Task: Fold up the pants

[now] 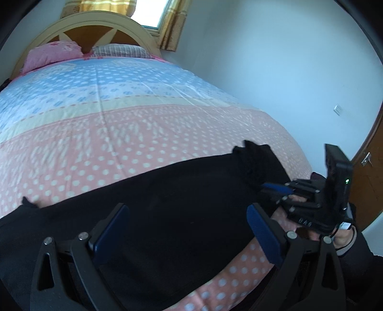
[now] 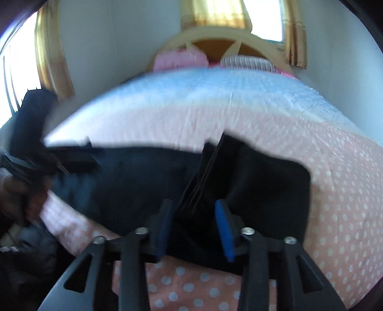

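A bedroom in a home is shown. A wide bed is covered by a dotted bedspread banded in blue, cream and pink. Two pillows, one pink and one checked, are set against an arched wooden headboard. A window behind the headboard is framed by gold curtains. Pale walls are seen, with a switch plate fixed near a brown wooden door.
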The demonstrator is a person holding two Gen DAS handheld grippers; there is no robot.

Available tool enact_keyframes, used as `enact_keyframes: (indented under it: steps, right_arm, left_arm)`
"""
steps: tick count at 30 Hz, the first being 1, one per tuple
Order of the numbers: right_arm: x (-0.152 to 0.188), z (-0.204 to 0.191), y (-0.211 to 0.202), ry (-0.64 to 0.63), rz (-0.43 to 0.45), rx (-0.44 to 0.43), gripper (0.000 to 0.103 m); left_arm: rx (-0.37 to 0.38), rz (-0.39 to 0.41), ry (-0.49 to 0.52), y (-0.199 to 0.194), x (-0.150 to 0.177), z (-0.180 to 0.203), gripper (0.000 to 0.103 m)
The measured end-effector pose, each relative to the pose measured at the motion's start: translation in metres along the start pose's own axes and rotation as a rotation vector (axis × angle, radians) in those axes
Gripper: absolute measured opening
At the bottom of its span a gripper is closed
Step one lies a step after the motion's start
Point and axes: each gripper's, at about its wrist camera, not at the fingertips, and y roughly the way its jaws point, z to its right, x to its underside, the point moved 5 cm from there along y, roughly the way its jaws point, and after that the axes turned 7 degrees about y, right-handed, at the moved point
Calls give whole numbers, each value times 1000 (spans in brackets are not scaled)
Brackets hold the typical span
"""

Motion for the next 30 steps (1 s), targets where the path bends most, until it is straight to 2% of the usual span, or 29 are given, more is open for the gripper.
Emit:
enact_keyframes:
  steps: [1, 4, 7, 9, 14, 17, 22, 27, 29, 30]
  right_arm:
    - [-6, 13, -9, 66, 50, -17, 55]
    - [-18, 49, -21, 263, 154, -46, 60]
    - [-14, 81, -17, 420, 180, -10, 62]
    - [-9, 87, -13, 443, 172, 22, 62]
    - [-7, 90, -17, 424, 196, 21, 63]
    - [-7, 90, -17, 428, 206, 19, 63]
    - [-6, 95, -17, 455, 207, 27, 63]
    - [-6, 95, -21, 455, 228, 38, 63]
    - [-6, 96, -22, 456, 234, 40, 63]
    - [-6, 97, -22, 458, 236, 41, 63]
  left_arm:
    - [9, -6, 3, 5, -2, 4, 99]
    - [47, -35, 12, 25, -8, 19, 95]
    - [86, -57, 27, 44, -16, 39, 91]
    - [112, -66, 37, 56, -22, 51, 88]
    - [151, -99, 56, 89, -34, 82, 83]
    - [134, -124, 54, 108, -38, 89, 81]
    - [120, -111, 29, 120, -44, 93, 79]
    - [114, -122, 50, 127, -47, 105, 56]
    - [111, -128, 40, 130, -48, 106, 35]
    - [108, -133, 31, 130, -49, 104, 29]
